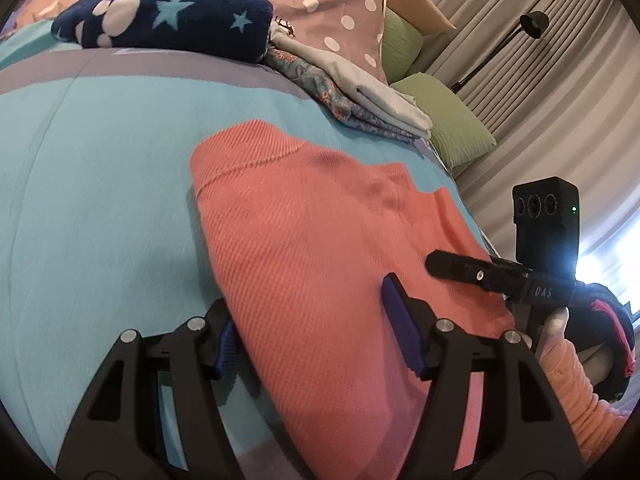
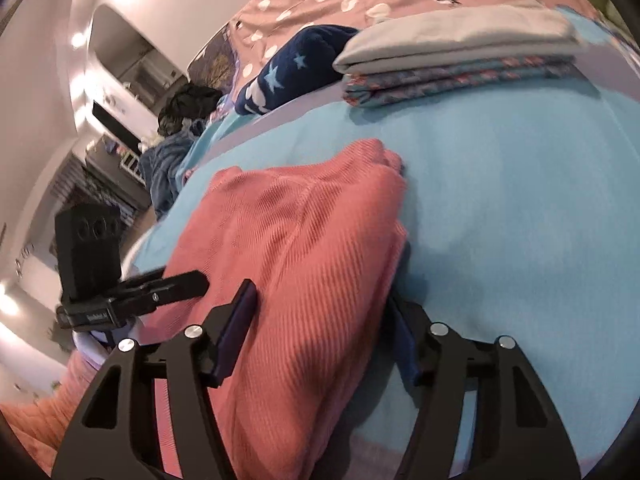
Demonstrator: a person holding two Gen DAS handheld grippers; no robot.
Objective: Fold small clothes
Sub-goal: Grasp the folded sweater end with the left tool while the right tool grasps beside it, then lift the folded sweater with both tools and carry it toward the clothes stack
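A coral ribbed garment (image 1: 312,220) (image 2: 288,220) lies folded on the turquoise blanket (image 1: 100,180) (image 2: 500,200). My left gripper (image 1: 310,304) straddles the garment's left edge: one blue pad rests on top of the fabric, the other sits beside the edge on the blanket. The jaws stand wide apart and open. My right gripper (image 2: 322,296) straddles the right edge the same way, open, with the folded layers filling the gap and no bunching. Each wrist view shows a black finger (image 1: 460,266) (image 2: 180,282) of the other gripper lying on the garment.
Beyond the garment lie a folded grey cloth on a floral one (image 1: 360,92) (image 2: 460,56) and a navy star-patterned fleece (image 1: 172,20) (image 2: 288,64). Green pillows (image 1: 452,120) and a floor lamp (image 1: 532,24) stand to the right. A dark clothes pile (image 2: 188,108) sits at the left.
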